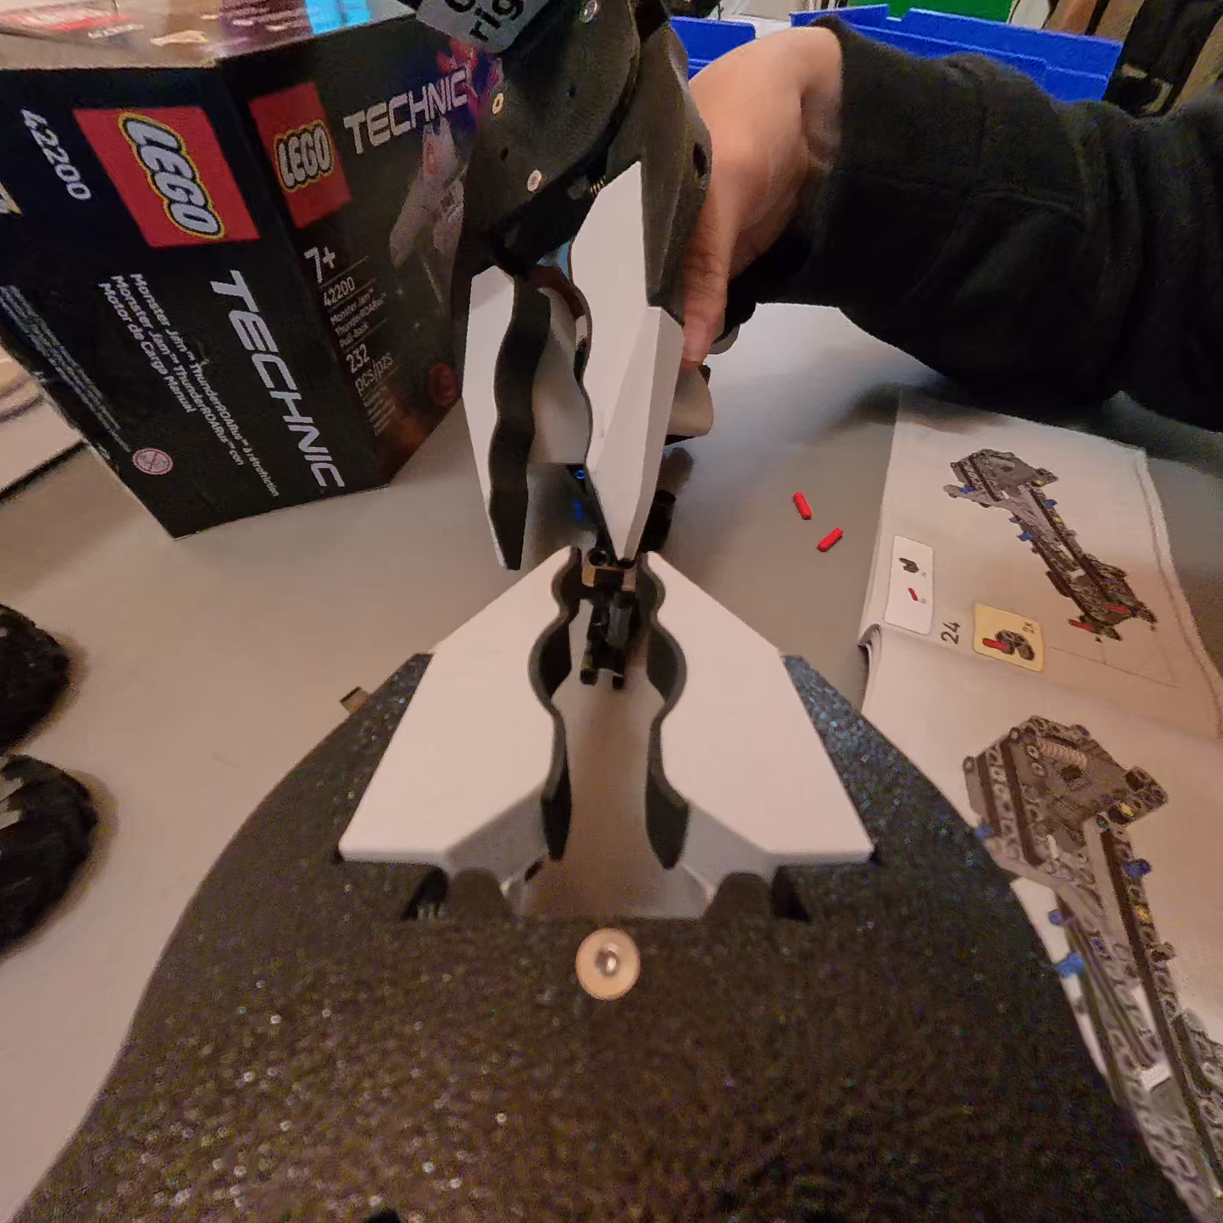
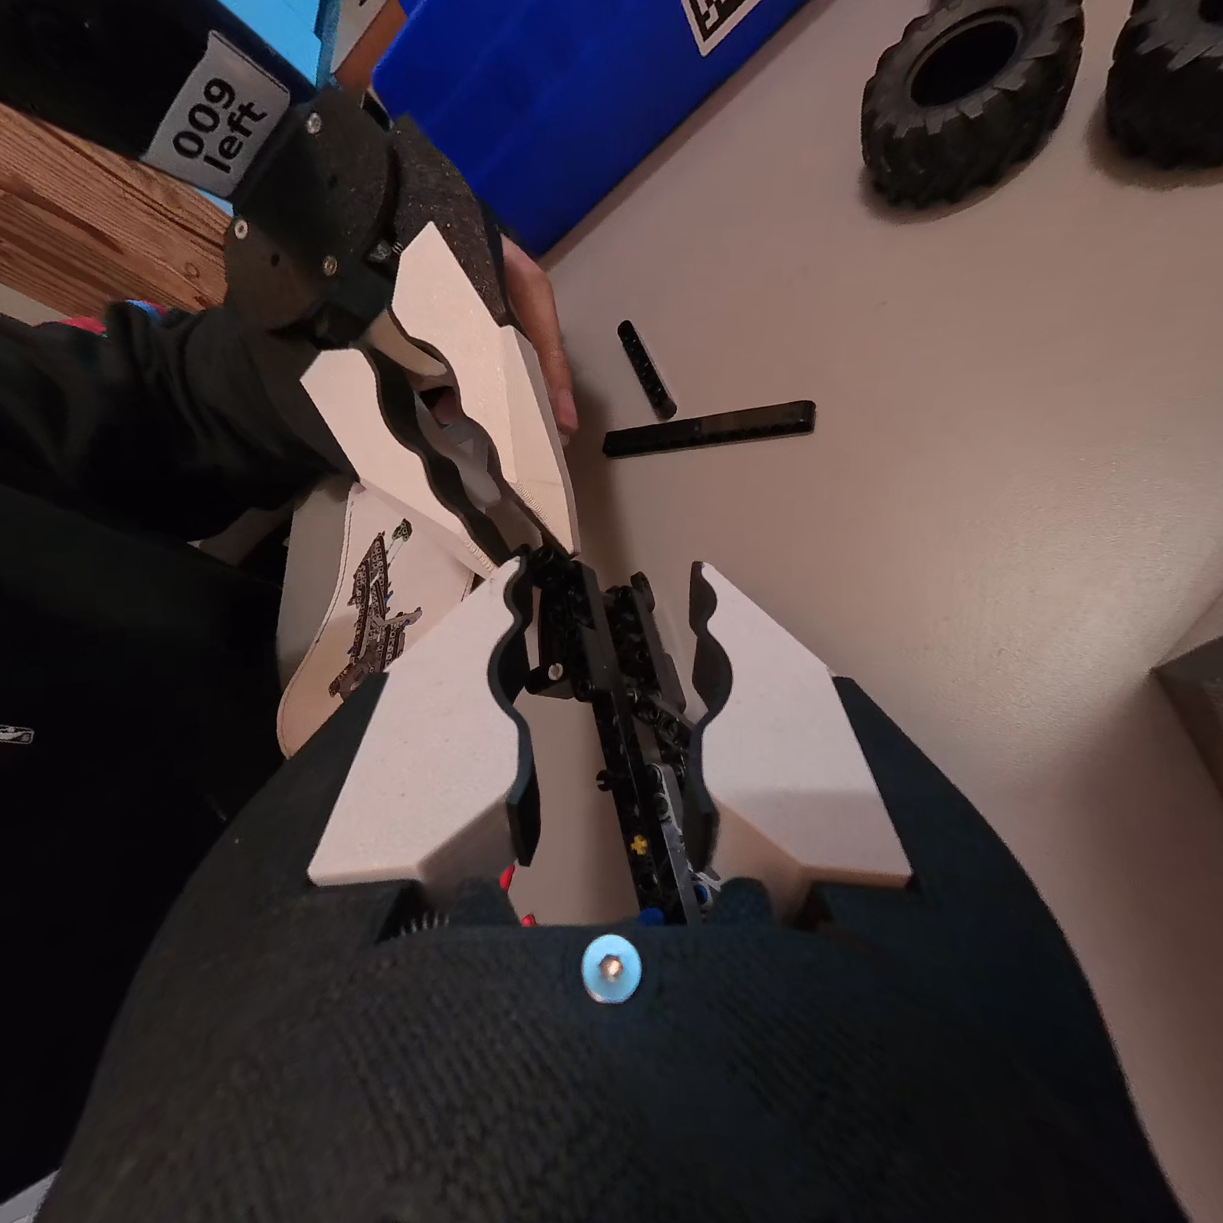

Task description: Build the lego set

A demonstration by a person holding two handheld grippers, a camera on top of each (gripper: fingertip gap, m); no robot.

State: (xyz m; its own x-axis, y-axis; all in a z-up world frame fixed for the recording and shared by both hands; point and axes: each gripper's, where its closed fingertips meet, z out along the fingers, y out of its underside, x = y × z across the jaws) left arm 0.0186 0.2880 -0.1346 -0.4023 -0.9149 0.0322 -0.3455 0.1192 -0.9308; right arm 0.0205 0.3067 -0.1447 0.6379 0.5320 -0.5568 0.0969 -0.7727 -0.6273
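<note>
A long black lego assembly [image 2: 612,662] with grey parts and a yellow pin runs lengthwise between the fingers of my right gripper [image 2: 609,569], which is shut on it. My left gripper [image 1: 610,566] is shut on the far end of the same assembly [image 1: 609,622], held above the table. In the left wrist view the right gripper [image 1: 615,552] comes down from above, tip to tip with mine. In the right wrist view the left gripper [image 2: 529,552] reaches in from the upper left. Most of the assembly is hidden in the left wrist view.
A black lego box [image 1: 198,298] stands at back left. An open instruction booklet [image 1: 1026,562] lies at right, two red pins [image 1: 803,505] beside it. Black tyres [image 2: 973,99] and two black beams [image 2: 708,427] lie on the table. Blue bins [image 2: 562,99] stand behind. The grippers are tip to tip, or close to it.
</note>
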